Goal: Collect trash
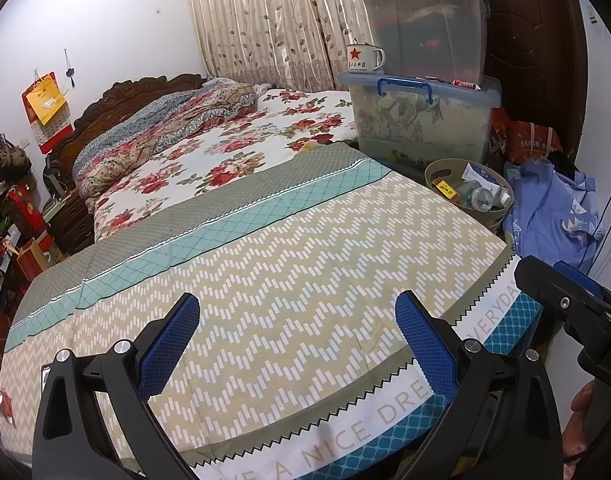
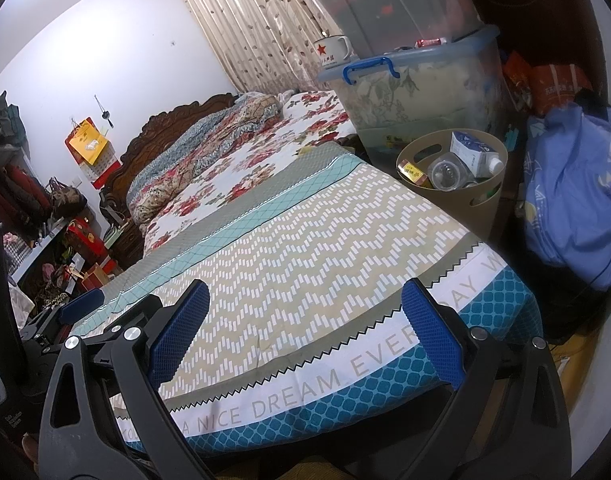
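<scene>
A tan trash basket (image 1: pixel 492 216) (image 2: pixel 477 204) stands beside the bed's far right corner. It holds a clear plastic bottle (image 1: pixel 478 197) (image 2: pixel 449 174), a white and blue carton (image 2: pixel 474 152) and a small yellow and red box (image 1: pixel 445 189) (image 2: pixel 412 171). My left gripper (image 1: pixel 297 320) is open and empty above the bed's near end. My right gripper (image 2: pixel 305 308) is open and empty over the same end; it also shows at the right edge of the left wrist view (image 1: pixel 569 308). The left gripper shows at the left of the right wrist view (image 2: pixel 65 316).
The bed (image 1: pixel 289 240) wears a zigzag cover (image 2: pixel 305 248) and a floral quilt (image 1: pixel 233 140). Stacked plastic storage boxes (image 1: pixel 421 116) with an enamel mug (image 1: pixel 363 59) stand at the far right. Blue clothing (image 2: pixel 569 200) is piled on the right. Cluttered shelves (image 2: pixel 45 216) line the left wall.
</scene>
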